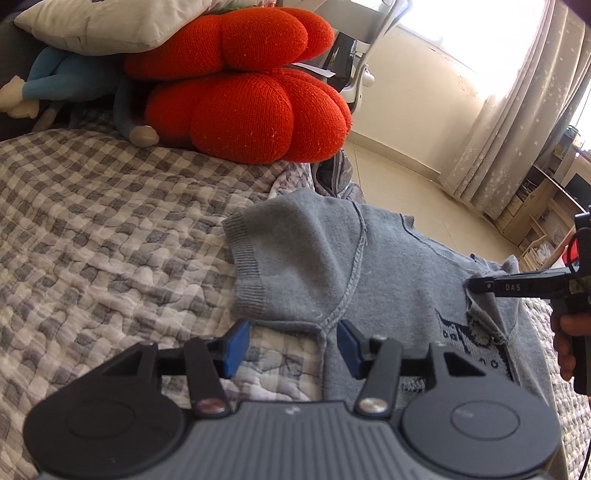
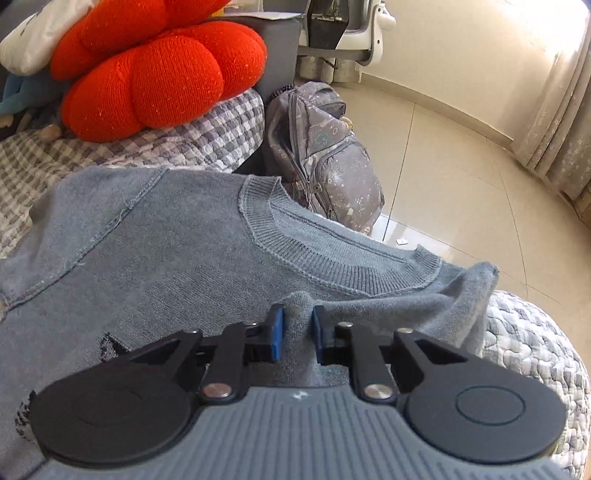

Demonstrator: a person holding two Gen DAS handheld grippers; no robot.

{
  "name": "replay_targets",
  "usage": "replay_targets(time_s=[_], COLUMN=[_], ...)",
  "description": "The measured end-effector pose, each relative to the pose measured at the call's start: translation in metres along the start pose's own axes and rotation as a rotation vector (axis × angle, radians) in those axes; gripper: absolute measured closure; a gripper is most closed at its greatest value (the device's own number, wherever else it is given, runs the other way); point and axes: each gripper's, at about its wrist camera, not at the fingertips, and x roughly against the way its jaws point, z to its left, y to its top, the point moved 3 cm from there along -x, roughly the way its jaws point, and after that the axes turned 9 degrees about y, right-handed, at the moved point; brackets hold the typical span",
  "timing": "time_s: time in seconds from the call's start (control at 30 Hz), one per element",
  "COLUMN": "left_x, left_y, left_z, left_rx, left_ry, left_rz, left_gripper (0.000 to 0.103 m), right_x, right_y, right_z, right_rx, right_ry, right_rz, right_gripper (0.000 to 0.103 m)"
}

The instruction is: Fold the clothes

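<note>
A grey-blue knit sweater (image 1: 314,258) lies on the checked quilt, one short sleeve spread to the left; it also fills the right wrist view (image 2: 166,240), ribbed collar (image 2: 332,254) uppermost. My left gripper (image 1: 293,343) is open and empty, its blue pads either side of the sweater's side seam at the armpit, just above the cloth. My right gripper (image 2: 298,334) is shut on a pinched fold of the sweater's far sleeve below the collar. It also shows in the left wrist view (image 1: 476,286), holding that fold lifted.
A grey-and-white checked quilt (image 1: 110,229) covers the bed. Two red knit cushions (image 1: 243,110), a white pillow (image 1: 110,26) and a blue plush toy (image 1: 62,81) are stacked at the far end. A grey backpack (image 2: 325,155) stands on the tiled floor beside the bed's edge.
</note>
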Motion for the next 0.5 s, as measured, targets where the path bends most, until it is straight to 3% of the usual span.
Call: replay_targets(time_s=[0.03,0.17,0.2,0.23,0.33,0.43,0.5], left_x=[0.001,0.003,0.003,0.002,-0.002,-0.001,-0.002], left_y=[0.000,0.000,0.000,0.000,0.000,-0.002,-0.002], left_z=[0.001,0.005,0.006,0.006,0.009,0.010,0.012], left_rx=[-0.001,-0.011,-0.010,-0.009,0.004,-0.004,-0.010], left_ry=[0.001,0.001,0.004,0.007,0.008,0.005,0.012], left_rz=[-0.002,-0.013,-0.014,-0.015,-0.005,-0.005,-0.007], left_gripper=[0.049,0.049,0.049,0.048,0.048,0.047,0.045], right_x=[0.007,0.052,0.056,0.053,0.018,0.014,0.030], right_y=[0.000,-0.005,-0.007,-0.009,-0.010,-0.014,-0.015], right_z=[-0.001,0.009,0.011,0.013,0.010,-0.002,-0.011], right_rx=[-0.001,0.050,0.052,0.048,0.024,-0.039,-0.086], right_ry=[0.023,0.143,0.152,0.154,0.071,0.107,0.144], right_rz=[-0.048,-0.387,-0.419,-0.416,-0.224,-0.199,-0.265], right_gripper=[0.086,0.086,0.085,0.085,0.080,0.075,0.052])
